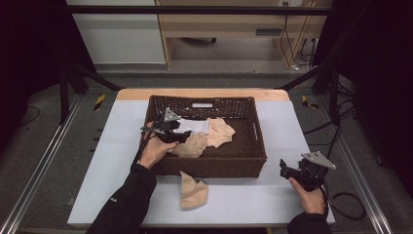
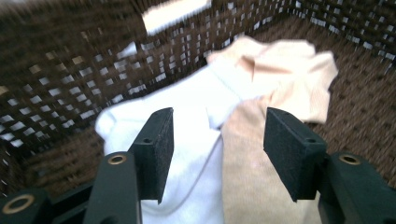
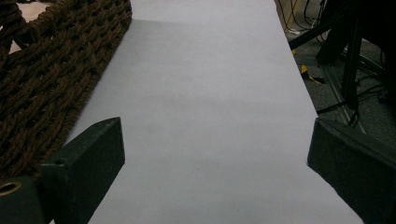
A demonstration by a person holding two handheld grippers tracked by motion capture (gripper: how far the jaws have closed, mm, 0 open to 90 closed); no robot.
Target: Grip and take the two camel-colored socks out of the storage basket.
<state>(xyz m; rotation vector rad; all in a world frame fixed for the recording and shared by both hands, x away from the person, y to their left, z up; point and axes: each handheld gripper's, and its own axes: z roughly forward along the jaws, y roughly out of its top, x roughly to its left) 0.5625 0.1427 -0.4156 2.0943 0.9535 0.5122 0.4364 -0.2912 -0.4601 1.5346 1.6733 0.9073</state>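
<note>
Left claw point(image 1: 181, 132): spread wide and holding nothing, it hangs inside the wicker basket point(image 1: 258, 146) at the basket's 9 o'clock side; in the left gripper view its black jaws frame a white sock point(image 2: 187, 121) and a beige sock point(image 2: 252, 177) just below, contact not clear.
Right claw point(image 1: 287, 171): spread wide and empty, low over bare counter at the basket's 4 o'clock corner.
White sock: lies on the basket floor, long axis running from the left claw toward the far wall, about 1 o'clock in the left gripper view.
Beige socks: one alongside the white sock, overlapping its edge; another crumpled one point(image 1: 220, 131) near the basket's middle.
Loose beige sock point(image 1: 193, 191): crumpled on the counter at the basket's 6 o'clock, just outside the near wall.
Counter point(image 1: 117, 146): pale grey sheet over a wooden top.
Room: dark frame rails, grey floor, cables at 3 o'clock, wooden furniture beyond.
</note>
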